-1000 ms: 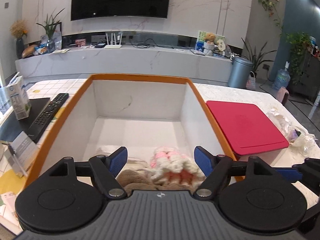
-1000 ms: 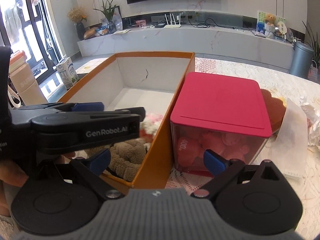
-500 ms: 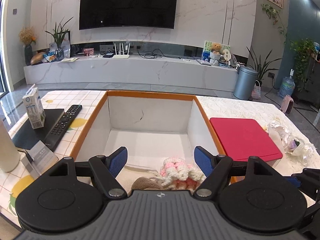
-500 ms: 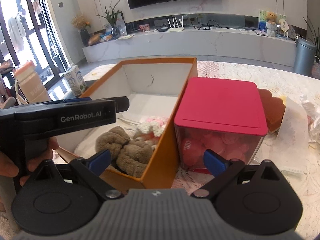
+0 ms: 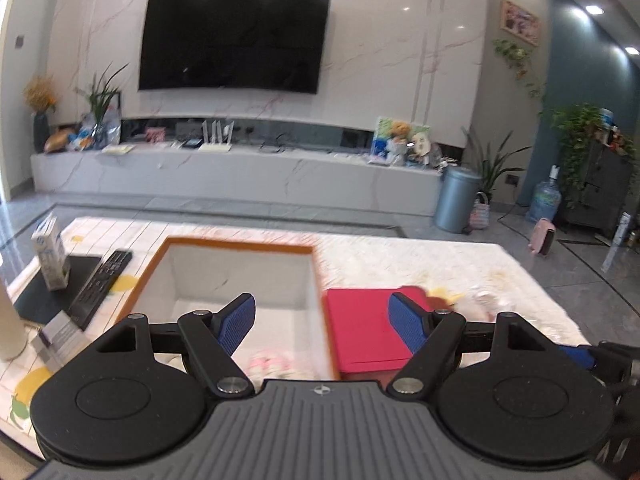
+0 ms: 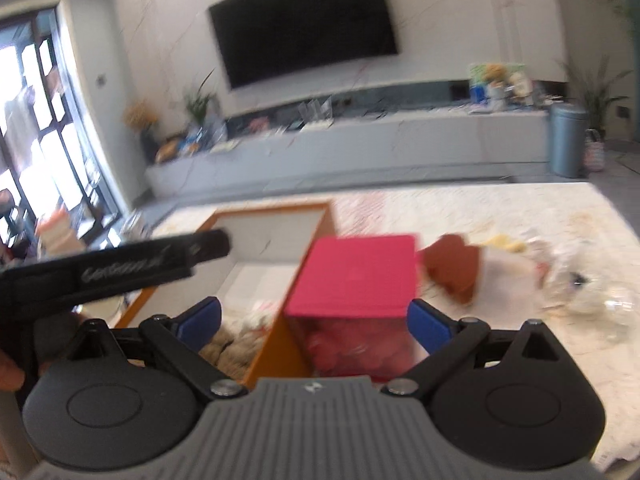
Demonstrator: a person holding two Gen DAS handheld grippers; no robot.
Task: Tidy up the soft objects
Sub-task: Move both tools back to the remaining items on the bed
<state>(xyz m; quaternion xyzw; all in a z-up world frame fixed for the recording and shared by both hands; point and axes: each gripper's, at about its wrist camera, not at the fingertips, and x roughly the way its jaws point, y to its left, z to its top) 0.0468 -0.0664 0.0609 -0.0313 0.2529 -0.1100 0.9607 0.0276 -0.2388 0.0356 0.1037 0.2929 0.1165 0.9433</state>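
An orange-rimmed open box (image 5: pixel 236 246) with white inner walls stands on the table; it also shows in the right wrist view (image 6: pixel 272 216). Inside it lie a pink-and-white knitted toy (image 5: pixel 266 364) and a brown plush (image 6: pixel 232 350). A clear bin with a red lid (image 5: pixel 362 326) stands against the box's right side; it shows too in the right wrist view (image 6: pixel 356 272). My left gripper (image 5: pixel 322 324) is open and empty, raised above the box's near end. My right gripper (image 6: pixel 314 318) is open and empty above the red-lidded bin.
A brown soft item (image 6: pixel 454 266), white paper and crinkled clear plastic (image 6: pixel 584 280) lie right of the bin. A remote (image 5: pixel 102 282), a milk carton (image 5: pixel 50 254) and a dark mat sit left of the box. The view is motion-blurred.
Both grippers have risen and pulled back from the box, staying open. The box and bin look smaller and lower in both views. The soft items stay in the box.
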